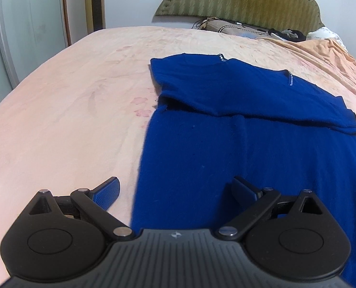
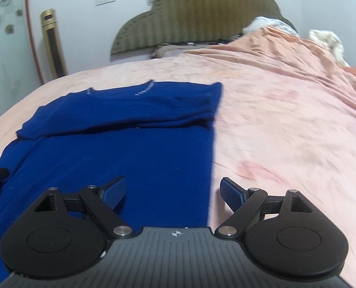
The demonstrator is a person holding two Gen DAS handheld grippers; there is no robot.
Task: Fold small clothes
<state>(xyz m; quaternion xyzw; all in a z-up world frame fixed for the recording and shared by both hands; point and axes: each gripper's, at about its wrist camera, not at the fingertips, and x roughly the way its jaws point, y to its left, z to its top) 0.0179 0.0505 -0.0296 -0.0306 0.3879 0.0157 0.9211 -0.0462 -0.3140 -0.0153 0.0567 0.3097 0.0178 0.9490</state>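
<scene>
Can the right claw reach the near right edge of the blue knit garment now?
Probably yes: the open right claw straddles that edge of the blue knit garment, nothing between them.

Bed [image 1: 58,120] (pink cover) bears blue garment [image 1: 249,156].

The blue garment's [image 1: 261,163] near hem lies hidden beneath both tongs.

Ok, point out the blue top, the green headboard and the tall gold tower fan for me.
Blue top [image 1: 261,158], left wrist view, on the flat body below the folded part.
Green headboard [image 2: 197,16], right wrist view, on the middle of its padded face.
Gold tower fan [image 2: 53,43], right wrist view, on its dark front panel.
</scene>
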